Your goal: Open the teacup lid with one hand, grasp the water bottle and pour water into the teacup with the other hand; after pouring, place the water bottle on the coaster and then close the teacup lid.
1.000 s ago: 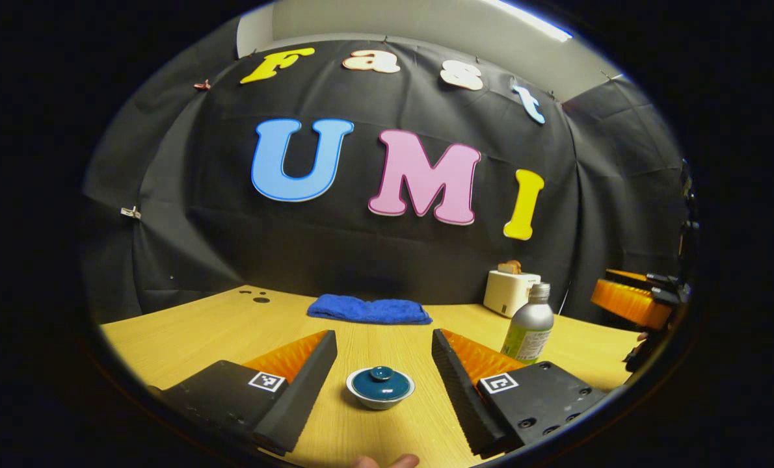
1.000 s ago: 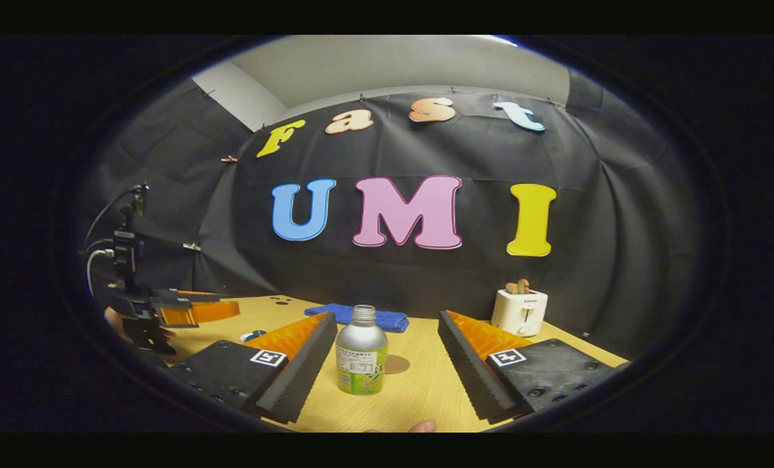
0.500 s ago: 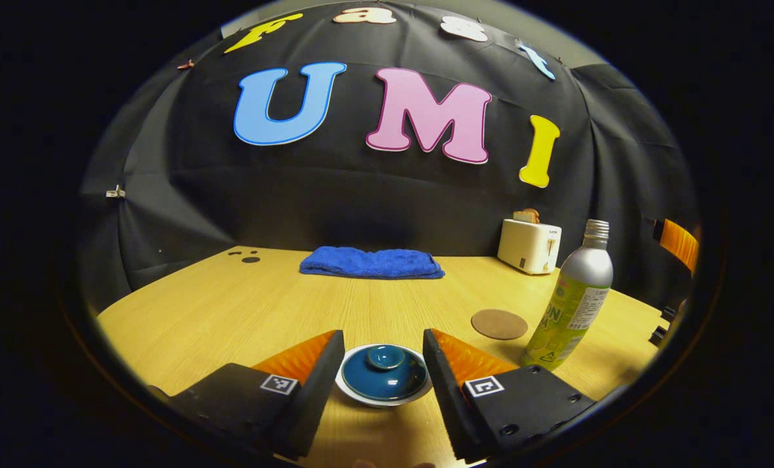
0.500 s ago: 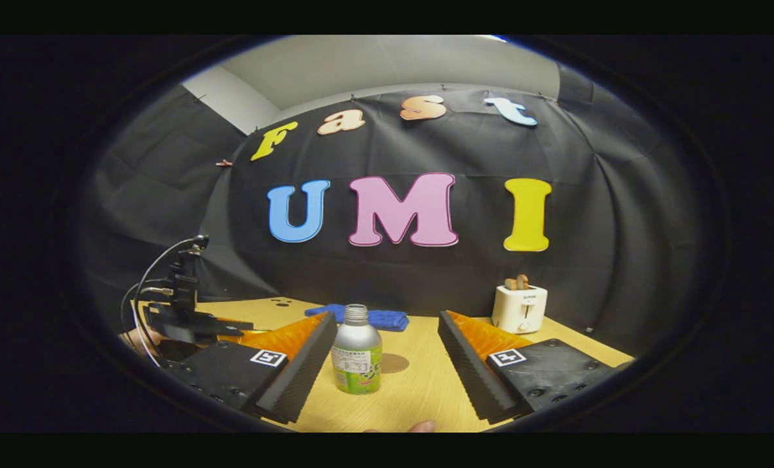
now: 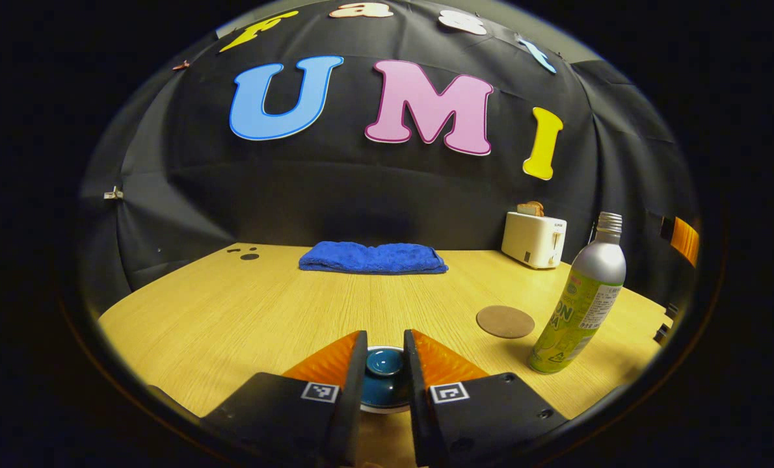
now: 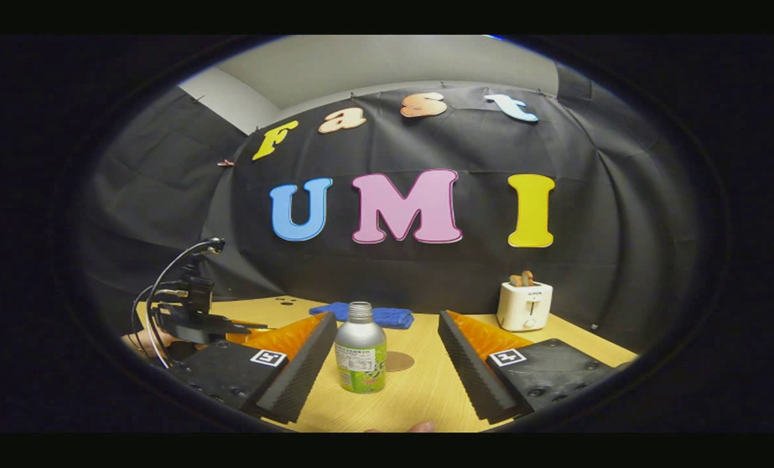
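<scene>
Left gripper (image 5: 385, 354) pinches the knob of the dark-blue glazed teacup lid (image 5: 383, 380), narrow jaws either side; contact cannot be confirmed.

The risk is a shallow pinch letting the lid slip and chip the white cup rim. Right gripper (image 6: 387, 351) waits wide open around the silver aluminium water bottle with green label (image 6: 360, 351), not touching; the round brown coaster (image 6: 398, 361) lies at its 2 o'clock.
</scene>
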Tool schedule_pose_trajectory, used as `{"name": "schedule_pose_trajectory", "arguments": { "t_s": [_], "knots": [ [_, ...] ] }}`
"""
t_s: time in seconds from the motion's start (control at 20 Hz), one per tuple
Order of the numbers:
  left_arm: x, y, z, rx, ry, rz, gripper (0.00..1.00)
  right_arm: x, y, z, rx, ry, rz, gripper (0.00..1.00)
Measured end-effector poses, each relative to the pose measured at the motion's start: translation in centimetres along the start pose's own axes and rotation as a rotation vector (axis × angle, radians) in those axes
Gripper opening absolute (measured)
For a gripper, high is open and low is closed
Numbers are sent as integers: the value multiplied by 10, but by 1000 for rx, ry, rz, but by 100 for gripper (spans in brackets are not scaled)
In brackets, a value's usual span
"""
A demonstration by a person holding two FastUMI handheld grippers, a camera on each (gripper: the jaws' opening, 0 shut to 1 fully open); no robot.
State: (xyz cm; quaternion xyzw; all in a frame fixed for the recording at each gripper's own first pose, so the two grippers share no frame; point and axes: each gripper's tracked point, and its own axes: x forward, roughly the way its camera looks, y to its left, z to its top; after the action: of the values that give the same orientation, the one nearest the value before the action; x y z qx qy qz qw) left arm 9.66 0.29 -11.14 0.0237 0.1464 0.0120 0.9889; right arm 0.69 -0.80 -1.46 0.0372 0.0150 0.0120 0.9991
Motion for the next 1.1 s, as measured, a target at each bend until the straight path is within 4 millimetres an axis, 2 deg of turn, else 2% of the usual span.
{"name": "schedule_pose_trajectory", "arguments": {
  "t_s": [0.3, 0.5, 0.75, 0.9, 1.1],
  "knots": [
    [-6, 1, 11, -69, -53, 0, 31, 4, 3, -8, 3, 13, 6, 97],
    [-36, 5, 38, -72, -129, -2, 30, 12, 14, -33, 39, 67, 31, 97],
    [-94, 30, 57, -173, -183, -27, 30, 21, 24, -76, 50, 162, 27, 97],
    [-122, 56, 63, -208, -206, -5, 30, 36, 23, -95, 27, 209, -3, 97],
    [-134, 81, 64, -175, -215, 51, 30, 49, 34, -112, 16, 265, -17, 98]
  ]
}}
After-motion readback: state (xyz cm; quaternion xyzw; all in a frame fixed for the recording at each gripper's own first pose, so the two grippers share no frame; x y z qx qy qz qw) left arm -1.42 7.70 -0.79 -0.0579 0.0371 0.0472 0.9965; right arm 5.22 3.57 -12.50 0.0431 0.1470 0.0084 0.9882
